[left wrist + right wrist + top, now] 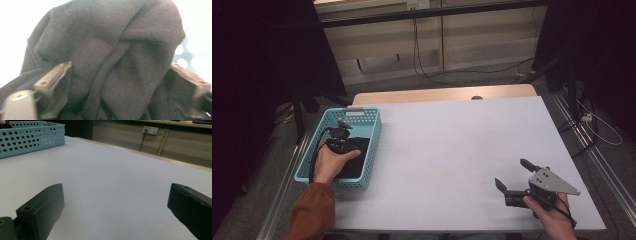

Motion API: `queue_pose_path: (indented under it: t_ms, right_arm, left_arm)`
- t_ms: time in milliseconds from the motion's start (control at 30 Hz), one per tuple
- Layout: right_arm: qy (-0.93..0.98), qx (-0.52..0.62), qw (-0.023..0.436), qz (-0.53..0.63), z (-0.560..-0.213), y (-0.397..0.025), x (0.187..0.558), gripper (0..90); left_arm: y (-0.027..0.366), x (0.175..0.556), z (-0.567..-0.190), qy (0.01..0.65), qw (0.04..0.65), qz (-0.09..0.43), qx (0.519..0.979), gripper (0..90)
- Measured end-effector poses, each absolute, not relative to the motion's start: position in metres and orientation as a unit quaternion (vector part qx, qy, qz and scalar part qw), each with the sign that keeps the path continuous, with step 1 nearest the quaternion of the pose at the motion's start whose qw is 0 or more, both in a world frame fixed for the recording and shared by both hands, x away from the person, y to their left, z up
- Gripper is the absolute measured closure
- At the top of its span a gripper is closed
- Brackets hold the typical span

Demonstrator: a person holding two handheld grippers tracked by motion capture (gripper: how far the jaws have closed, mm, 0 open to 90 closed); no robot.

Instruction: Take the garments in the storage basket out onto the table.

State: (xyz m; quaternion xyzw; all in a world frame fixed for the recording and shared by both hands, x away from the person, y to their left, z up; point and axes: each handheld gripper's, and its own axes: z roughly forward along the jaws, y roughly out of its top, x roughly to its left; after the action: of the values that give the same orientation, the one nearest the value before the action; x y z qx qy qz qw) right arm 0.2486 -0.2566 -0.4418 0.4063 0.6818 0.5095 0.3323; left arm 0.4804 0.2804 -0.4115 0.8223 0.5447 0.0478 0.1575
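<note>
A light blue perforated basket (375,145) stands at the table's left edge with a dark cloth (360,156) bunched inside it. My left gripper (341,140) is down in the basket over the cloth. In the left gripper view the cloth (110,45) rises in thick folds between the two jaws, and the left gripper (121,65) stands open around it. My right gripper (512,173) rests low over the table's front right, jaws spread wide and nothing between them. The right gripper view shows the same open right gripper (116,192) over bare table.
The white table (452,140) stretches between the basket and the right gripper. From the right gripper view the basket (30,137) lies far off at the upper left. Cables and cabinet fronts (432,50) lie beyond the table's far edge.
</note>
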Motion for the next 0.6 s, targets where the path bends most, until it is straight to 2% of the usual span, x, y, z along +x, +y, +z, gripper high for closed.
queue_pose_path:
  t_ms: [233, 267, 300, 367, 433, 600]
  right_arm:
    - [0.682, 0.405, 0.332, 0.51, -0.4418, -0.2567, 0.2484, 0.0]
    - [0.682, 0.405, 0.332, 0.51, -0.4418, -0.2567, 0.2484, 0.0]
    - [0.682, 0.406, 0.332, 0.51, -0.4418, -0.2567, 0.2486, 0.0]
    - [0.682, 0.406, 0.332, 0.51, -0.4418, -0.2567, 0.2486, 0.0]
    - [0.682, 0.407, 0.332, 0.51, -0.4418, -0.2565, 0.2487, 0.0]
    - [0.682, 0.407, 0.331, 0.509, -0.4418, -0.2567, 0.2488, 0.0]
  left_arm:
    - [0.2811, 0.4804, -0.4118, 0.534, 0.17, 0.034, 0.827, 45.5]
    - [0.2809, 0.4808, -0.4117, 0.535, 0.168, 0.031, 0.827, 45.5]
    - [0.2813, 0.4809, -0.4119, 0.536, 0.171, 0.029, 0.826, 54.2]
    - [0.2813, 0.4807, -0.4116, 0.536, 0.171, 0.03, 0.826, 56.8]
    - [0.2811, 0.4796, -0.4096, 0.535, 0.173, 0.036, 0.826, 67.1]
    - [0.281, 0.4769, -0.4044, 0.535, 0.174, 0.048, 0.826, 71.7]
